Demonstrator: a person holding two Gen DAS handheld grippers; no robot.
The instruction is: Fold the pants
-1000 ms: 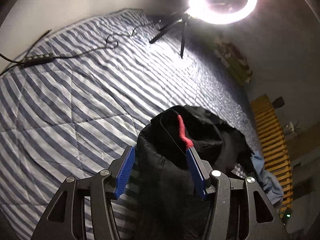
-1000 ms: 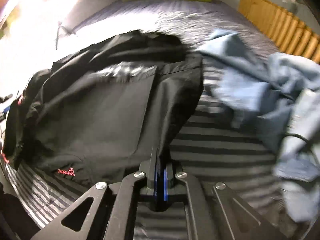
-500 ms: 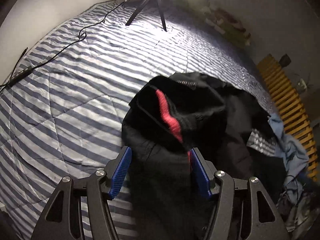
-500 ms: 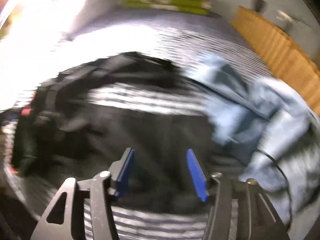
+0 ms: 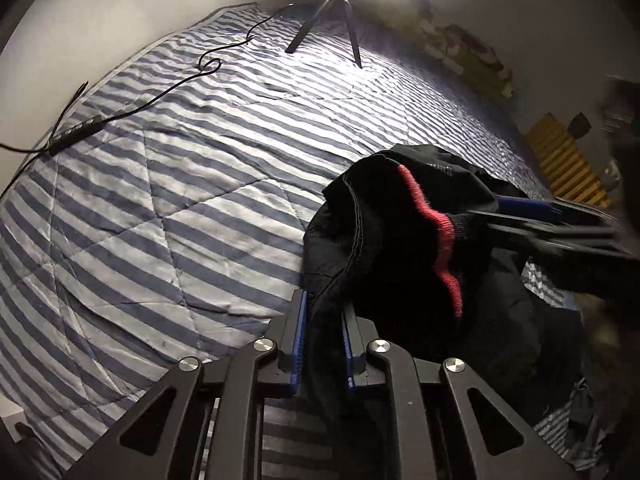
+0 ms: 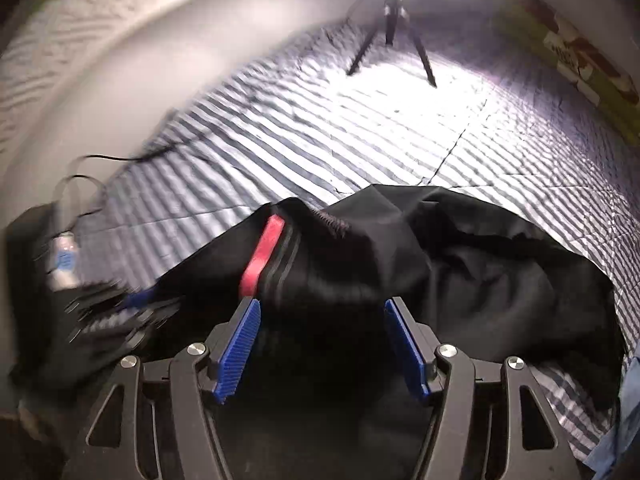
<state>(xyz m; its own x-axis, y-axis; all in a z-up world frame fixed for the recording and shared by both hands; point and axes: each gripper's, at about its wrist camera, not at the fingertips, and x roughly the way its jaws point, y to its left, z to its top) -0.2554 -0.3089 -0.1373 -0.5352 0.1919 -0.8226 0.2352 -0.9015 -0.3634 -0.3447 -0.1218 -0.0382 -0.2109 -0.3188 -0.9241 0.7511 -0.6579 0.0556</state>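
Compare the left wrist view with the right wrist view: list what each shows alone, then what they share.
Left wrist only: the left gripper, jaws closing with black fabric between them; an inline cable remote; a yellow slatted panel. The right gripper enters from the right, blurred.

Right wrist only: the right gripper's own jaws opening, its pads clear of the cloth between them; a scrap of light blue fabric at the right edge.

Both: the black pants with red trim, the striped quilt, the light's tripod.
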